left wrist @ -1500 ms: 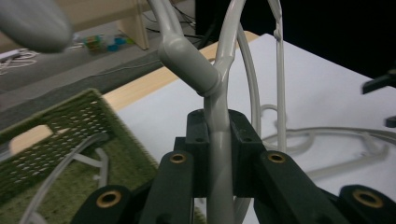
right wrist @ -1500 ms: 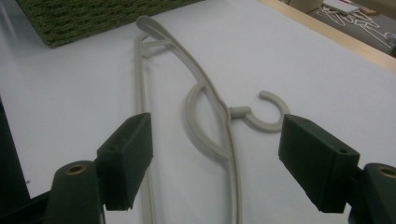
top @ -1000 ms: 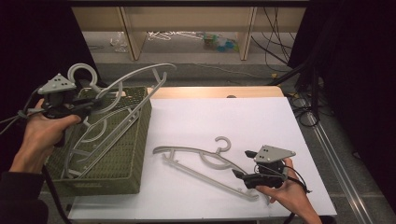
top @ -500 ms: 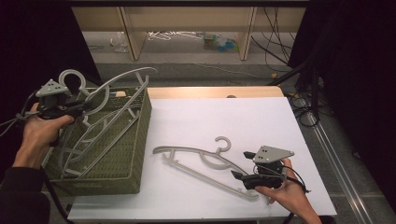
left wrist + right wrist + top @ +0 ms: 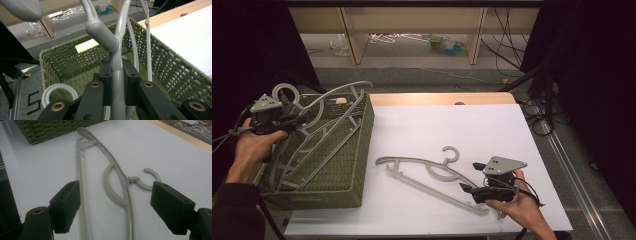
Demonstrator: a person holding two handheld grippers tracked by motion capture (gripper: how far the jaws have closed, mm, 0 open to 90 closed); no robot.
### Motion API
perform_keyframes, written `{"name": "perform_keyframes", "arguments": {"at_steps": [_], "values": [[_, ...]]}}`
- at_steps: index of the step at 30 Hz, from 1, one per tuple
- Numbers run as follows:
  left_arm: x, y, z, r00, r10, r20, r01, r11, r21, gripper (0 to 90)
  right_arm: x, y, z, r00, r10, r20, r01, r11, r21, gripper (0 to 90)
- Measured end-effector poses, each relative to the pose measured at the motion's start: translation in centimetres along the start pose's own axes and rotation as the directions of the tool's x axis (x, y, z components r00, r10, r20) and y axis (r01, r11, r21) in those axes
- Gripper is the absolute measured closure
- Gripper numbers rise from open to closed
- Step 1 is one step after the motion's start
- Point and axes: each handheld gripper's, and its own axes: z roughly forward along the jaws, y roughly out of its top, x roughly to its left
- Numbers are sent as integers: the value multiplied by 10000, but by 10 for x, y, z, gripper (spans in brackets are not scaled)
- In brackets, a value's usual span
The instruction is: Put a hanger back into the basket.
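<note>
A green woven basket (image 5: 328,196) stands at the table's left. Over it my left gripper (image 5: 298,120) is shut on the neck of a grey plastic hanger (image 5: 330,100), which leans tilted across the basket with one end over the far rim. In the left gripper view the jaws pinch that hanger (image 5: 115,62) just below its hook, above the basket (image 5: 172,72). Another hanger (image 5: 298,161) lies inside the basket. A third grey hanger (image 5: 427,172) lies flat on the white table. My right gripper (image 5: 471,178) is open at its right end, and the jaws (image 5: 117,202) straddle this hanger (image 5: 119,178).
The white tabletop (image 5: 462,130) has a wooden strip (image 5: 442,98) along its far edge. Beyond it stand low shelves (image 5: 412,20) with clutter on the floor. Black cables (image 5: 537,110) hang off the table's right side.
My left gripper has carried its hanger leftwards and lower, so it sits deeper over the basket. The right gripper and the hanger on the table have stayed put.
</note>
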Motion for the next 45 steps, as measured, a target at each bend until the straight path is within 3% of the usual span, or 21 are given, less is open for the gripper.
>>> {"name": "perform_keyframes", "arguments": {"at_steps": [9, 11, 14, 18, 20, 24, 28, 29, 30, 31, 34, 35, 42, 43, 44, 45], "values": [[6, -11, 3, 9992, -373, -163, 377, 9990, 228, 800, 0, 0, 0, 10000, 30, 11, -30, 10000, -17, 251], [9, -14, 5, 9997, 9, -244, 7, 9976, 693, 799, 0, 0, -1, 10000, 45, -5, -45, 10000, -2, 250], [9, -20, 11, 9994, -4, -351, 43, 9939, 1103, 797, 0, 0, 0, 10000, 44, -12, -44, 10000, 11, 250], [12, -26, 16, 9990, -127, -432, 180, 9919, 1259, 796, -1, 0, 0, 10000, 69, -17, -69, 10000, 19, 251], [12, -28, 19, 9992, -219, -336, 264, 9897, 1404, 795, -1, 0, 0, 10000, 39, -24, -39, 10000, 33, 251], [9, -33, 26, 10000, -30, -87, 45, 9857, 1685, 793, -1, 0, 0, 10000, 51, -28, -51, 10000, 31, 251], [8, -38, 32, 9999, -162, 37, 154, 9849, 1726, 790, -1, 0, 0, 10000, 59, 8, -60, 10000, 38, 251], [9, -38, 34, 9998, 121, 139, -144, 9845, 1749, 789, -1, 0, 0, 10000, 49, 3, -49, 10000, 48, 252], [7, -40, 37, 9999, -56, 95, 40, 9876, 1571, 789, -1, 0, 0, 10000, 58, -21, -58, 10000, 41, 252], [6, -39, 38, 9999, 39, 133, -63, 9828, 1848, 789, -1, 0, 0, 10000, 64, -20, -64, 10000, 34, 252], [2, -43, 45, 9999, -103, 66, 87, 9776, 2105, 786, -1, 0, 0, 10000, 71, -23, -71, 10000, 42, 252], [2, -44, 47, 9998, 104, 141, -132, 9763, 2160, 785, -1, 0, 0, 10000, 62, -24, -62, 10000, 35, 252], [4, -55, 51, 9990, -295, -347, 368, 9722, 2310, 758, -1, 0, 0, 10000, 42, -28, -42, 10000, 48, 252], [6, -55, 50, 9993, -155, -340, 228, 9740, 2254, 751, -1, 0, 0, 10000, 44, -30, -44, 10000, 55, 252], [4, -56, 49, 9977, -434, -517, 539, 9731, 2240, 746, -1, 0, 0, 10000, 59, -27, -58, 10000, 56, 252], [5, -57, 48, 9971, -474, -600, 598, 9722, 2263, 733, -1, 0, 0, 10000, 40, -25, -40, 10000, 50, 252]]}}
